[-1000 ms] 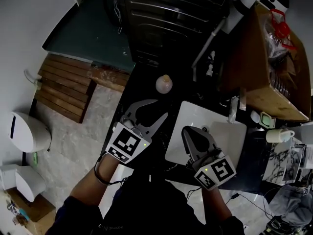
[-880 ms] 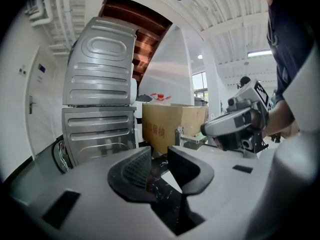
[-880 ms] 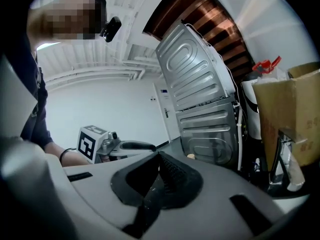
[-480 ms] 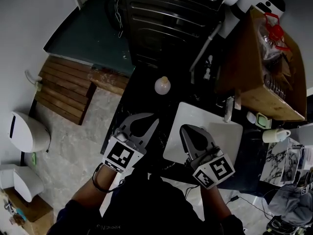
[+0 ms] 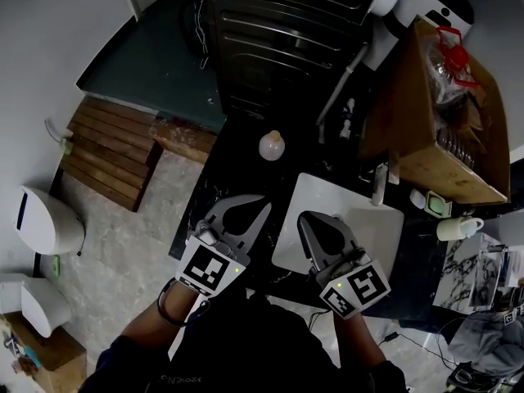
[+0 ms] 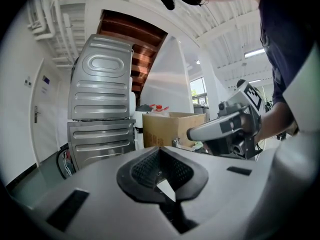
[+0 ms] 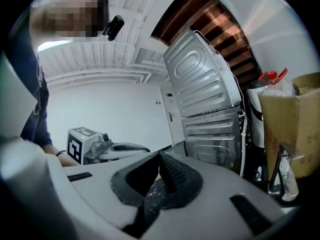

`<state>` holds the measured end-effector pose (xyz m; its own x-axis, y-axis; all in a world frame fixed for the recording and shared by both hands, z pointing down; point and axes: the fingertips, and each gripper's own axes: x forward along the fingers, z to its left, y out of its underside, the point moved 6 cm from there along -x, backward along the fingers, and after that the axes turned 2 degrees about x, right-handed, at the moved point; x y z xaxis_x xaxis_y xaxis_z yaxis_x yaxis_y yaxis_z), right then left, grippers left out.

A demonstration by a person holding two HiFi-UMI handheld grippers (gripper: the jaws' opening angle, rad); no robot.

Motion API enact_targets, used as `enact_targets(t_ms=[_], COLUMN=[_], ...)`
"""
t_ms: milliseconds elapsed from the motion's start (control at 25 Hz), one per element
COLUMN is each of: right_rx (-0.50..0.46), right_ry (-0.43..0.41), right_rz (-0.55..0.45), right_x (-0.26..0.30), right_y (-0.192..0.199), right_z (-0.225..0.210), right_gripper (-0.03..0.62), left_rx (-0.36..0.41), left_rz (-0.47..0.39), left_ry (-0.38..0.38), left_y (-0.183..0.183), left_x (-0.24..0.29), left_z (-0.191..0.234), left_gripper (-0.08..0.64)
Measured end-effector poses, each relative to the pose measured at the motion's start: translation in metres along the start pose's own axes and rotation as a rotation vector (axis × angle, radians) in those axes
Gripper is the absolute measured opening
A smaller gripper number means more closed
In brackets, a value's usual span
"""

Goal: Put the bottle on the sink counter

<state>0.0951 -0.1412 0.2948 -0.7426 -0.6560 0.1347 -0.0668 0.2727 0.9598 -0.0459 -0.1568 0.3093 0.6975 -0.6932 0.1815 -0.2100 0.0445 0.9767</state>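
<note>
A small round pale bottle stands upright on the dark sink counter, left of the white basin. My left gripper hovers a short way nearer than the bottle, apart from it, jaws shut with nothing between them. In the left gripper view the left gripper shows its pads pressed together. My right gripper is over the basin's near left corner, also shut and empty. The right gripper view shows the right gripper with its pads meeting. The bottle does not show in either gripper view.
A stacked metal appliance stands behind the counter. An open cardboard box sits at the right, with a faucet and a mug by the basin. A toilet and a wooden mat are on the floor at the left.
My left gripper's jaws have gone from open to shut, and it has drawn back from the bottle. The bottle stays on the counter. The right gripper has barely moved.
</note>
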Motion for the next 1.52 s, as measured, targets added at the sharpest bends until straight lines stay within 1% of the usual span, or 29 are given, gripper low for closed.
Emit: enact_targets(t_ms=[120, 240, 520, 960, 1120, 1520], right_rx=[-0.007, -0.014, -0.026, -0.027, -0.024, -0.026], right_ry=[-0.009, -0.016, -0.023, -0.024, -0.025, -0.026], right_rz=[-0.003, -0.002, 0.005, 0.016, 0.015, 0.013], right_x=[-0.002, -0.003, -0.004, -0.004, -0.004, -0.004], right_y=[-0.001, -0.001, -0.001, 0.002, 0.001, 0.0], right_z=[0.003, 0.005, 0.007, 0.01, 0.009, 0.006], right_gripper=[0.025, 0.025, 0.025, 0.025, 0.025, 0.025], left_rx=[0.002, 0.028, -0.001, 0.007, -0.011, -0.006], left_rz=[-0.003, -0.007, -0.004, 0.0, 0.007, 0.012], left_ry=[0.001, -0.003, 0.0, -0.012, -0.01, -0.009], left_y=[-0.002, -0.003, -0.004, -0.003, -0.002, -0.002], left_x=[-0.002, -0.002, -0.004, -0.008, -0.007, -0.005], left_z=[-0.005, -0.007, -0.013, -0.011, -0.011, -0.011], left_gripper=[0.006, 0.006, 0.006, 0.006, 0.006, 0.006])
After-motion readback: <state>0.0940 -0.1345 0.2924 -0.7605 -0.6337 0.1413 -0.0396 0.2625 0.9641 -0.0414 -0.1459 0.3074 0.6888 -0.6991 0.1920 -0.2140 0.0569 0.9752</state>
